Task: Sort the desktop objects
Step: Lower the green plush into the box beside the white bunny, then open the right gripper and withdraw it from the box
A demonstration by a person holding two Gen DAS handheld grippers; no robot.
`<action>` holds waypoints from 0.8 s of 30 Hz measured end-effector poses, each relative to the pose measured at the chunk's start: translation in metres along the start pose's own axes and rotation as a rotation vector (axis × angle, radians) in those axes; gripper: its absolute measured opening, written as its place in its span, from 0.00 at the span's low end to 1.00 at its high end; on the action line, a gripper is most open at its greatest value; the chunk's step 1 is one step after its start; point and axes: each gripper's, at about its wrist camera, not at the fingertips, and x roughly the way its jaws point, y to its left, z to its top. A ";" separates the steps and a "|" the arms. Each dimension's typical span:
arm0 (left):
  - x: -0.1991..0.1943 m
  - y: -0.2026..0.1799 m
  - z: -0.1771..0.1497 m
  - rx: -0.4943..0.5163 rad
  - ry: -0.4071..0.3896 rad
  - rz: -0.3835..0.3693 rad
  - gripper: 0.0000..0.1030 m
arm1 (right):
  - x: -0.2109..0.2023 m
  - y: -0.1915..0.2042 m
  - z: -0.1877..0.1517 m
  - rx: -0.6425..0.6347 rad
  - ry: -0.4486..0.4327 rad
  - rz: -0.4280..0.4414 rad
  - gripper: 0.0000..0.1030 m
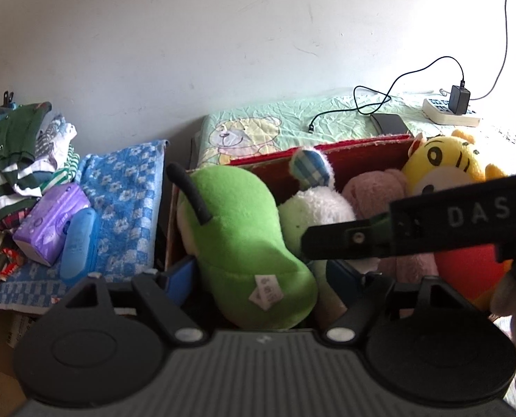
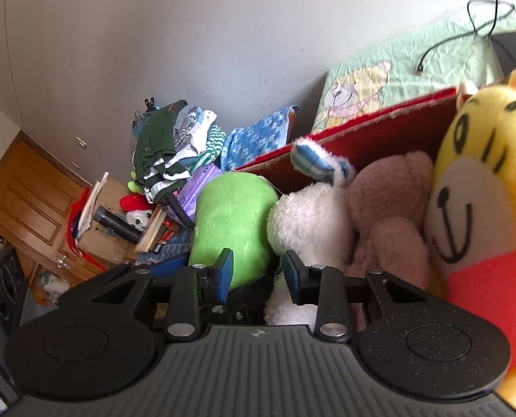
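Box: red box [image 1: 359, 153], the landmark.
Green plush [image 1: 244, 236]: inside, at its left end.
Left gripper [image 1: 261, 274]: spread wide around green plush.
Right gripper [image 2: 256, 271]: parted, empty, over the box.
White plush [image 2: 310, 219]: inside, beside green plush.

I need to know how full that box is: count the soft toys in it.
4. The green toy lies at the left end, the white one beside it, the pink one next, and the yellow one at the right end. Others may be hidden underneath.

White wall [image 1: 223, 34] — wooden door [image 2: 25, 201] left.
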 end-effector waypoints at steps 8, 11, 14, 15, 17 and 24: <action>0.008 -0.003 0.001 0.005 0.042 0.048 0.79 | -0.006 0.000 -0.007 -0.033 -0.014 -0.021 0.34; 0.006 -0.005 0.000 0.009 0.050 0.065 0.77 | -0.008 0.000 -0.008 -0.034 -0.017 -0.022 0.34; -0.001 -0.005 -0.001 0.006 0.047 0.066 0.77 | -0.011 0.003 -0.010 -0.039 -0.021 -0.025 0.34; -0.004 -0.006 -0.001 0.004 0.042 0.065 0.77 | -0.013 0.004 -0.011 -0.039 -0.022 -0.025 0.34; -0.010 -0.007 -0.002 0.006 0.031 0.066 0.78 | -0.016 0.006 -0.014 -0.040 -0.027 -0.028 0.34; -0.021 -0.011 -0.007 0.002 0.039 0.067 0.83 | -0.028 0.011 -0.023 -0.042 -0.043 -0.051 0.35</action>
